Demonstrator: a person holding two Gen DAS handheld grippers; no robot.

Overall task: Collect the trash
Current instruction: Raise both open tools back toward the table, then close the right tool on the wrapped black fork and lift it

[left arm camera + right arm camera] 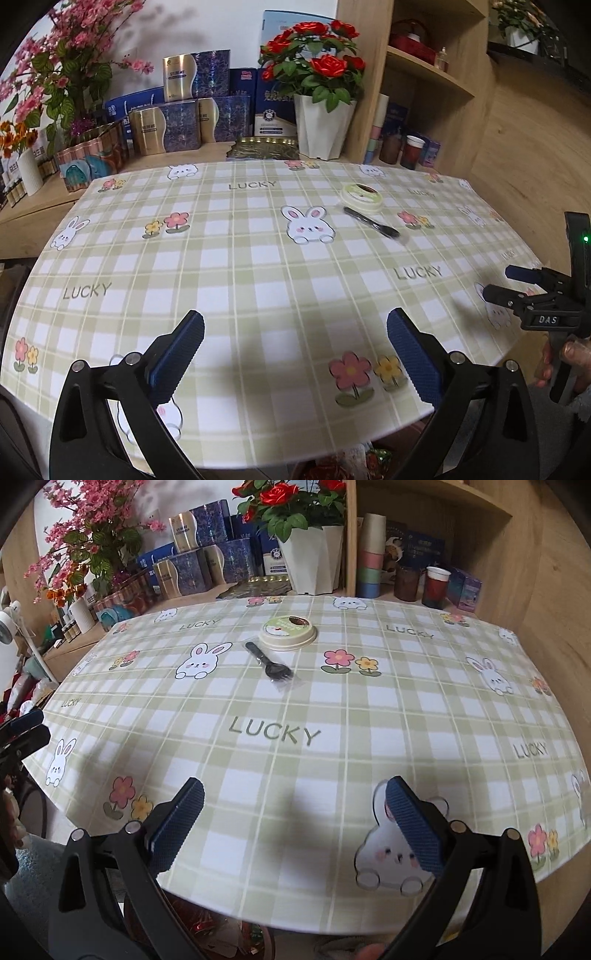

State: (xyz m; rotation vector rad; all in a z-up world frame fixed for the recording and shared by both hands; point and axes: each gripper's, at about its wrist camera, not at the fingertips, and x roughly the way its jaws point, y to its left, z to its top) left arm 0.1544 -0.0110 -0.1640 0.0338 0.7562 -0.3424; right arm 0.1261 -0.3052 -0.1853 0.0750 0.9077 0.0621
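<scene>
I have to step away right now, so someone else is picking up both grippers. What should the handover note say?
Left gripper: open, empty, over the near table edge.
Right gripper: open, empty, also at the near edge.
Trash on the table: a round lid at the far side, with a wrapped black fork just in front of it.
Done: nothing can be confirmed as collected.
Left: pick up lid and fork. No bin is clearly visible.

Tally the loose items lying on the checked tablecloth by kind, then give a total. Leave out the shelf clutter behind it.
Round cream lid with a green label: 1
Black plastic fork in a clear wrapper, just in front of the lid: 1
Total: 2
</scene>
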